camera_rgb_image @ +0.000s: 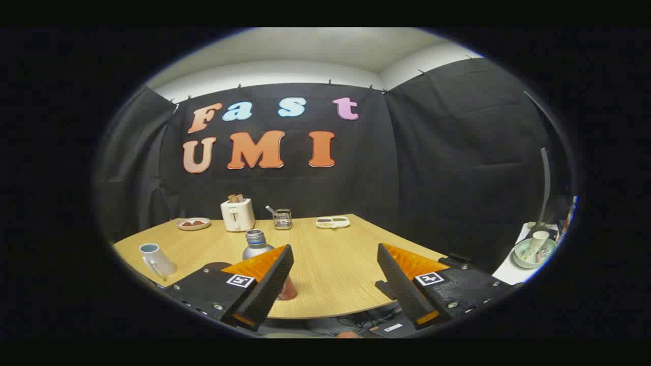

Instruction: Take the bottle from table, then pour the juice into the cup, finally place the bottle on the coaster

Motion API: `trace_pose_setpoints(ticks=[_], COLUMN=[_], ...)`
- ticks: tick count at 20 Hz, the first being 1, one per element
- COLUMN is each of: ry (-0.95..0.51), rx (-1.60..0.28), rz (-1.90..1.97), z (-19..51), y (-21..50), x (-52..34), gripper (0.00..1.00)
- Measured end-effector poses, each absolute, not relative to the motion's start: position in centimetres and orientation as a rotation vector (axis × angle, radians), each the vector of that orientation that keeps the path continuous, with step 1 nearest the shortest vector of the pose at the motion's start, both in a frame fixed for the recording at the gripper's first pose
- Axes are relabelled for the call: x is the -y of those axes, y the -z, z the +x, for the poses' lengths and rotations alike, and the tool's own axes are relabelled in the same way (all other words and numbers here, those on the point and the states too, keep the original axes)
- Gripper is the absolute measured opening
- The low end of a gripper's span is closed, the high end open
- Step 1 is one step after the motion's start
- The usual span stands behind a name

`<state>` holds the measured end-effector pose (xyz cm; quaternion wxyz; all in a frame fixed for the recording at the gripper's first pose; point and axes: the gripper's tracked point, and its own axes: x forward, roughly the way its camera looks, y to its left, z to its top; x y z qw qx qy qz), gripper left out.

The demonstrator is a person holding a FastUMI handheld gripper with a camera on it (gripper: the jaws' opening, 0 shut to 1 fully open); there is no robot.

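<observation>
Facing wooden table (335, 264) (gripper (335, 284) agape)

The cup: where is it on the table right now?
In the gripper view, the cup stands on the table, beyond the open claw, beside the bottle.

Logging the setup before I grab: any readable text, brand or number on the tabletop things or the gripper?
Toaster: small front mark, too blurred to read.
Bottle, partly behind one finger: none visible.
Gripper, open: square pattern tags, no words.
White sticker below the table: too small to read.
</observation>
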<state>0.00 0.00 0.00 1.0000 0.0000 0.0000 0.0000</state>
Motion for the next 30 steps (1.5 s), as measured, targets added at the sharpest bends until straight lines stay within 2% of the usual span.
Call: trace_pose_setpoints(ticks=[13, 30], ry=[-0.045, -0.191], rx=[-0.037, -0.047], rz=[-0.018, -0.024], z=[0.3, -0.1], y=[1.7, 2.9], x=[-2.0, -6.9], gripper=[0.99, 0.99])
